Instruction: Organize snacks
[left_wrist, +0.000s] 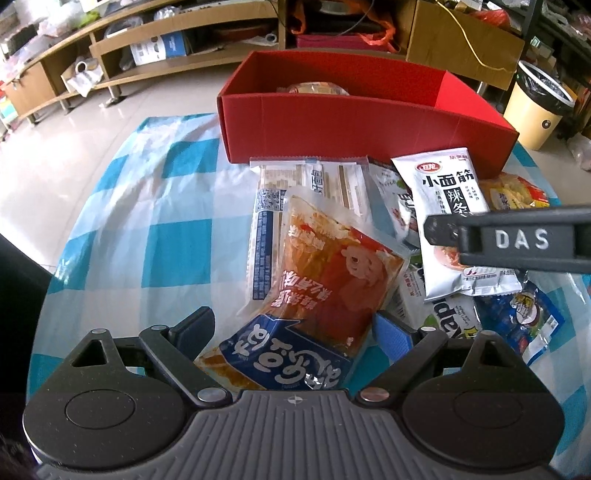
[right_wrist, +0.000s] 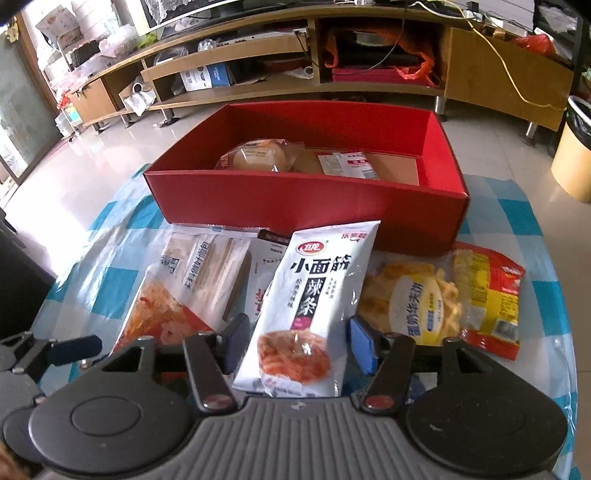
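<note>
Left hand-held gripper spread wide around orange plastic bread packet, unclamped; right hand-held gripper apart beside white foil spicy-strip pouch; slippery film likely missed if jaws closed off-centre.

Open red cardboard box at upper centre holding a wrapped bun and small sachet, white spicy-strip pouch lying centre foreground, orange-red bread pack lower centre, yellow waffle bag at right

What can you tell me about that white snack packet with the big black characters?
The white snack packet is a glossy sealed pouch with black characters, a red logo and a picture of orange-red strips. It lies on top of other packets on the checked cloth, before the red box, between the right gripper's open jaws, pads apparently not pressing it.
</note>
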